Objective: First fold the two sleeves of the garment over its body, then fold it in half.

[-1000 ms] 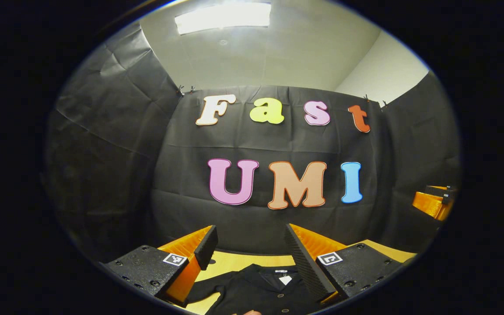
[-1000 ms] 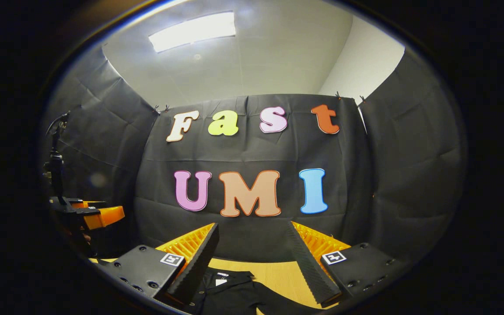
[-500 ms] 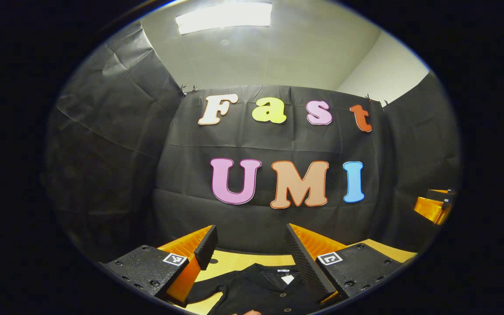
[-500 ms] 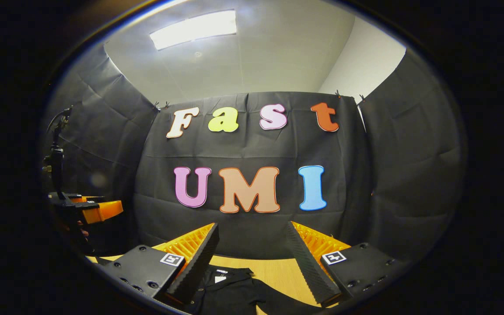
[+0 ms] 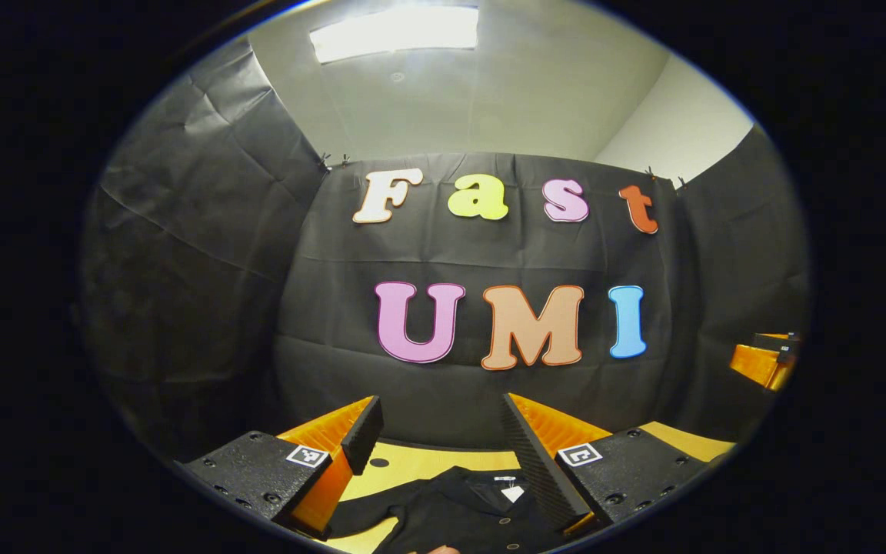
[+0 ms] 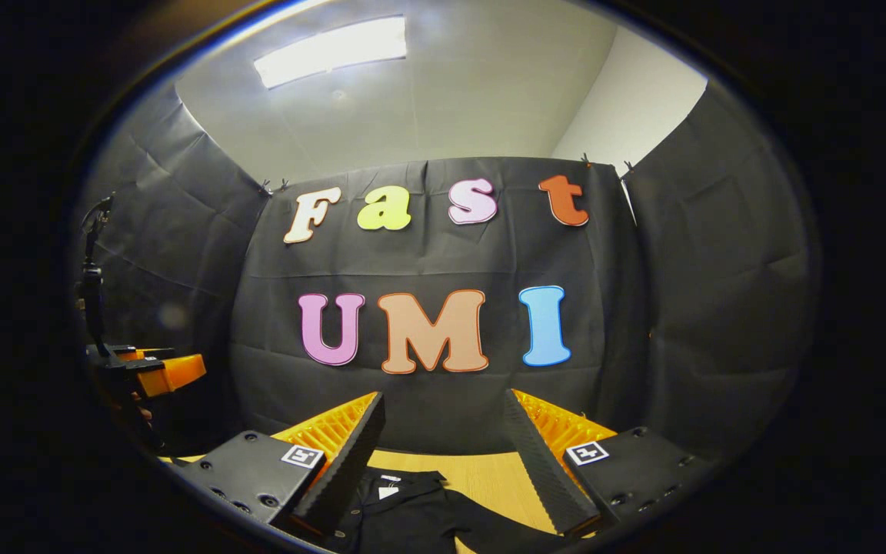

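Left gripper view: left hand-held gripper (image 5: 443, 442) spread above the bench (image 5: 420, 464), pinching nothing.
Right gripper view: right hand-held gripper (image 6: 443, 442) likewise spread, empty.
Garment (image 5: 458, 512): black, lying flat on the bench below both.

Left tongs (image 5: 437, 442): fingers (image 5: 362, 432) standing spread wide, nothing pressing between the pads, pointing forward and roughly level. Seen from the right gripper view, the left tongs (image 6: 170, 372) are hanging at the far left edge, orange body level, a hand (image 6: 135, 415) gripping below, mostly in shadow.

Right tongs (image 6: 443, 446): fingers (image 6: 351, 454) also gaping wide, pads bare, aiming forward and level. From the left gripper view, the right tongs (image 5: 764, 362) are sitting at the far right edge, well apart from the left pair.
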The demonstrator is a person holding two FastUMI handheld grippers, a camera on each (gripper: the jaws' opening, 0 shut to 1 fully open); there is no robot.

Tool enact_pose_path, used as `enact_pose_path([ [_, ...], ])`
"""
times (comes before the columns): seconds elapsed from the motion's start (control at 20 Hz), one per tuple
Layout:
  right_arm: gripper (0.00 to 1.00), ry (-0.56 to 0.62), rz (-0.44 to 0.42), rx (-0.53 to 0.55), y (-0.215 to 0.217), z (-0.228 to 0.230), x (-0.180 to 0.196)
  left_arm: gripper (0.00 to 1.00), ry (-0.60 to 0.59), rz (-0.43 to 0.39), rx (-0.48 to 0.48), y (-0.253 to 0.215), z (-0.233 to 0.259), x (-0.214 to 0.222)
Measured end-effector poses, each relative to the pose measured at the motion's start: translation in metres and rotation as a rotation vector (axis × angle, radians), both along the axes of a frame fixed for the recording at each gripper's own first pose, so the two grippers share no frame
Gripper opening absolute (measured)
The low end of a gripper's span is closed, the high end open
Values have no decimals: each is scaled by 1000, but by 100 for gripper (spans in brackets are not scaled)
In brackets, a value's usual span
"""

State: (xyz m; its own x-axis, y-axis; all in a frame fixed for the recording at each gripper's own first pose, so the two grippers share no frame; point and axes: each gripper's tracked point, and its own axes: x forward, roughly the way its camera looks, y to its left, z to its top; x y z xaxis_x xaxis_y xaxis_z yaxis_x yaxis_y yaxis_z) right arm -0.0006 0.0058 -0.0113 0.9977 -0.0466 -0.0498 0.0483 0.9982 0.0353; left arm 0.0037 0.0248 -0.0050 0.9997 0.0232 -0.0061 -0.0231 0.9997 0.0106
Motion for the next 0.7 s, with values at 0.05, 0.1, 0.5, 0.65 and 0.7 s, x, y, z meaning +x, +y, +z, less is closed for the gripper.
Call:
enact_pose_path([
  [0.05, 98, -1, -1, 2, 0, 1, 1, 92, 0, -1, 0, 1, -1, 1],
  [0.1, 96, -2, -5, 1, 0, 1, 1, 92, -1, -2, -1, 1, -1, 2],
  [0.5, 98, -13, -70, 5, -8, 5, 2, 92, -8, -33, 15, 6, -2, 10],
  [0.65, 96, -21, -103, 7, -11, 6, 0, 92, -4, -43, 29, 13, -5, 11],
  [0.7, 96, -26, -112, 10, -11, 7, -1, 92, -1, -45, 32, 17, -6, 11],
])
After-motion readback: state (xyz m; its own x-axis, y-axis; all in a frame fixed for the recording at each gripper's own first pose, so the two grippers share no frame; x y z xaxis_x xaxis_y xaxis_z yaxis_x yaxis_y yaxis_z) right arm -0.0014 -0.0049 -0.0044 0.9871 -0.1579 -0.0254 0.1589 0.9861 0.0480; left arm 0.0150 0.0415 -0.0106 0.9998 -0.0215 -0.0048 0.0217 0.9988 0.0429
